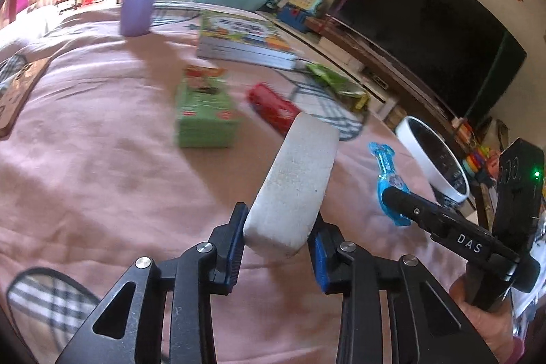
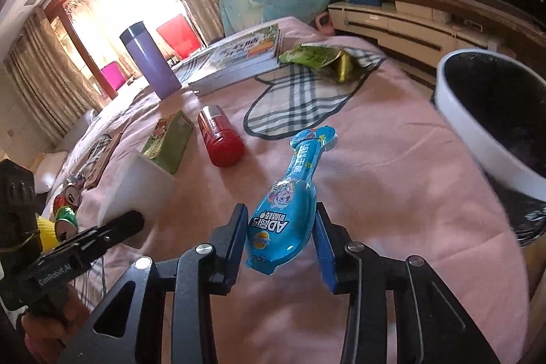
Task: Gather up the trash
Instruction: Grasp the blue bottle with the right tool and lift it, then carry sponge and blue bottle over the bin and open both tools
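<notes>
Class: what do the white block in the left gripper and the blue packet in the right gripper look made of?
White rectangular block: probably foam or sponge; matte, grainy, speckled surface. Glossy blue printed packet: likely thin plastic film; shiny highlights, printed graphics, crimped sealed edge.

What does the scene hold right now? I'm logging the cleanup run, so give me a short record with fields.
surface: pink bedspread
left gripper: jaws closed on a white foam block, held up off the bedspread
right gripper: jaws closed on a blue snack packet
bin: white-rimmed bin with a dark inside, at the bed's right edge
still lying on the bed: green carton, red can, green wrapper
other items: purple flask standing upright, stack of books
</notes>
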`<control>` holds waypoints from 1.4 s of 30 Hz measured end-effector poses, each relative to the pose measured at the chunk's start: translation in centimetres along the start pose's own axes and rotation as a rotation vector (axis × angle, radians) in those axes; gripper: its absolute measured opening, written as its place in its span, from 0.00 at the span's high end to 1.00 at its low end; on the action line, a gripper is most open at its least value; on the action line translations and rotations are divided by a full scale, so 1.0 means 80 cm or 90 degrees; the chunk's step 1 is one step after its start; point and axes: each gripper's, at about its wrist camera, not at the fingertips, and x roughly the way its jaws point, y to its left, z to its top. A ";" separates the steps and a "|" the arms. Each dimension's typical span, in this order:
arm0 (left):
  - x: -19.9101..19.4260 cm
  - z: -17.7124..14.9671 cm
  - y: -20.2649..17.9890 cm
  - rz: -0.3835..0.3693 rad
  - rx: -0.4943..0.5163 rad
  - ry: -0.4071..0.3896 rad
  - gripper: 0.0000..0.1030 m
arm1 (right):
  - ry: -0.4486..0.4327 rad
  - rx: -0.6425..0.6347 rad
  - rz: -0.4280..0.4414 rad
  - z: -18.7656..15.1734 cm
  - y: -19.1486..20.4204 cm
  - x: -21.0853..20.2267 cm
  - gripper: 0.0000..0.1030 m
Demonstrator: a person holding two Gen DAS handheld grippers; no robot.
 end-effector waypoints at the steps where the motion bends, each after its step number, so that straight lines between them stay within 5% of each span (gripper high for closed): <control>1: 0.003 -0.001 -0.013 -0.004 0.008 0.002 0.69 | -0.004 -0.002 -0.001 0.000 -0.002 -0.005 0.63; 12: 0.026 0.000 -0.101 -0.017 0.069 0.021 0.69 | -0.043 0.019 0.001 -0.002 -0.065 -0.063 0.66; 15: 0.029 0.001 -0.124 -0.020 0.090 0.025 0.69 | -0.054 0.031 0.009 0.000 -0.081 -0.079 0.86; 42: 0.069 0.033 -0.232 -0.044 0.171 0.015 0.69 | -0.125 0.068 -0.015 0.026 -0.161 -0.135 0.87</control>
